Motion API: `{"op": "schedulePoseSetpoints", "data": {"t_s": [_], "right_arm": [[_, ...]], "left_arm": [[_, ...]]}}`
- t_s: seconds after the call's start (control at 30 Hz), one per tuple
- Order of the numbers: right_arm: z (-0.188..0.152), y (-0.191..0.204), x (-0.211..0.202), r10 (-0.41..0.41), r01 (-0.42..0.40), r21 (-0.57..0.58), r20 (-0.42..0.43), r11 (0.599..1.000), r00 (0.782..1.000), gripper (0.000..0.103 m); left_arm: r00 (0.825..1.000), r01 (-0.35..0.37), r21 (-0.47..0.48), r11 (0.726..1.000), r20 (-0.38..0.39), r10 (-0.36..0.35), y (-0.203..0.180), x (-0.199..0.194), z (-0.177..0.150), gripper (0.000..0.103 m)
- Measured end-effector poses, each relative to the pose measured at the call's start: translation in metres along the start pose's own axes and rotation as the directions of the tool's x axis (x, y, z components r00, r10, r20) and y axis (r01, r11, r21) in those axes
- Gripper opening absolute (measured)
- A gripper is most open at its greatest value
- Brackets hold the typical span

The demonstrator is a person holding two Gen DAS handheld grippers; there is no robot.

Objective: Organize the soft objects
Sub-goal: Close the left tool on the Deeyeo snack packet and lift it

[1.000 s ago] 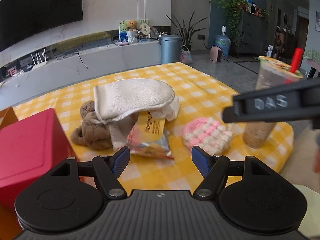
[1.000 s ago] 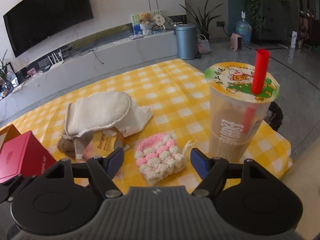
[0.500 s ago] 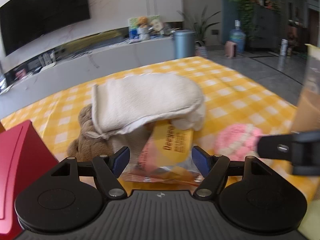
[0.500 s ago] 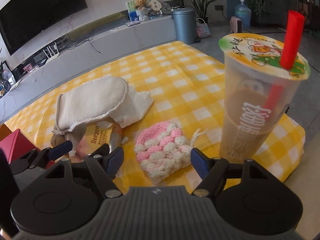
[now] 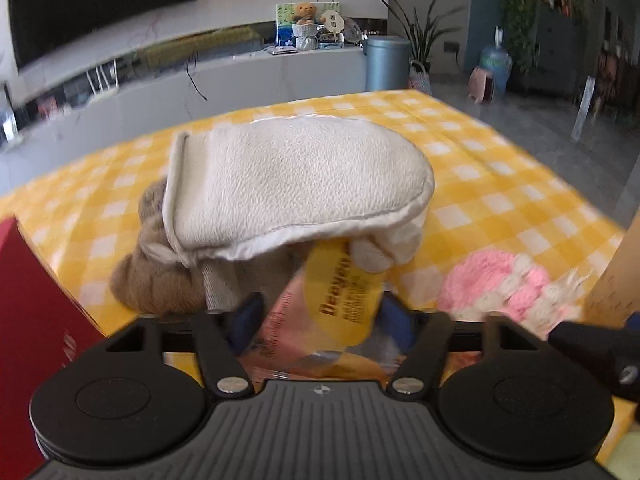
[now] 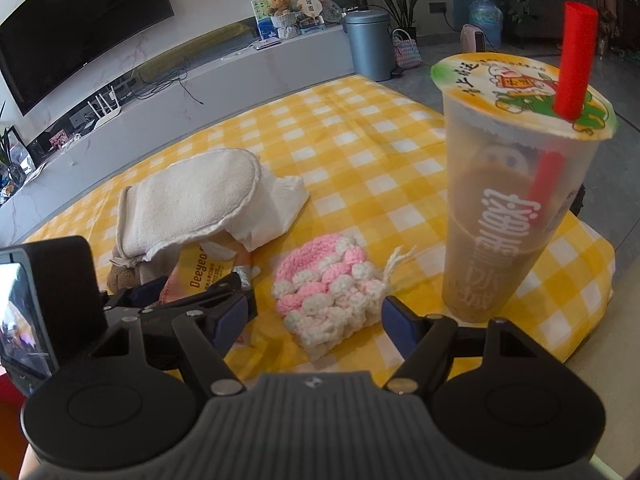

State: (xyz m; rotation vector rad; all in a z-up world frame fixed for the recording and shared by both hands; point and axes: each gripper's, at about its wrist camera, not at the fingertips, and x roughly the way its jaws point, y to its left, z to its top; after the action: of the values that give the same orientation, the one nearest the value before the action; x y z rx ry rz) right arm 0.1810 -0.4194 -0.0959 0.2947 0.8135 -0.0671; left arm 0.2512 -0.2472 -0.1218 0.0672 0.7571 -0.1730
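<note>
The bench (image 6: 360, 128), covered in a yellow-and-white check cloth, carries everything, and nothing on it looks sorted yet: judge the task as barely begun.

The red box (image 5: 28, 320) at the left edge is the largest item. Whether it is the intended container you cannot tell from these views.

The tall sealed drink cup (image 6: 516, 208) with its red straw stands upright at the right, near the bench edge. It is rigid and not among the soft things.

The cream mitt (image 5: 288, 184) lies on top of the central pile, draped over the brown plush toy (image 5: 160, 276) and over a white cloth (image 6: 276, 208) that spreads out to its right. These three remain heaped together, untouched.

The pink-and-white knitted pouch (image 6: 324, 296) lies alone between the pile and the cup, directly ahead of your right gripper (image 6: 318, 320), whose jaws stand spread and empty with the pouch beyond their tips.

The snack packet (image 5: 336, 300), crinkly plastic with a yellow label, pokes out from under the mitt. Your left gripper (image 5: 320, 320) straddles it, and its jaws have just been closing with the packet between them. Blur hides whether the pads yet press on it.

What is left, as far as you can judge: every soft item is yet to be gathered, and the packet is likely to be cleared first.
</note>
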Motion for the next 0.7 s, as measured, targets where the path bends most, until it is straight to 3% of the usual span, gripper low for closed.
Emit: {"op": "schedulePoseSetpoints", "data": {"t_s": [0.17, 0.43, 0.6, 0.7], "right_arm": [[0.000, -0.003, 0.001, -0.003, 0.003, 0.009, -0.003, 1.000, 1.000, 0.073], [0.000, -0.008, 0.000, -0.005, 0.005, 0.032, 0.002, 0.999, 1.000, 0.073], [0.001, -0.006, -0.005, 0.006, -0.007, 0.025, 0.021, 1.000, 1.000, 0.073], [0.001, -0.005, -0.006, 0.011, -0.012, 0.024, 0.019, 1.000, 1.000, 0.073]], "left_arm": [[1.000, 0.029, 0.013, 1.000, -0.013, -0.029, 0.003, -0.012, -0.001, 0.042], [0.997, 0.052, 0.060, 0.997, -0.059, -0.049, 0.005, -0.048, -0.023, 0.038], [0.996, 0.009, 0.144, 0.990, -0.089, 0.004, -0.002, -0.075, -0.045, 0.037], [0.993, 0.043, 0.135, 0.990, -0.116, -0.027, 0.000, -0.088, -0.057, 0.037]]}}
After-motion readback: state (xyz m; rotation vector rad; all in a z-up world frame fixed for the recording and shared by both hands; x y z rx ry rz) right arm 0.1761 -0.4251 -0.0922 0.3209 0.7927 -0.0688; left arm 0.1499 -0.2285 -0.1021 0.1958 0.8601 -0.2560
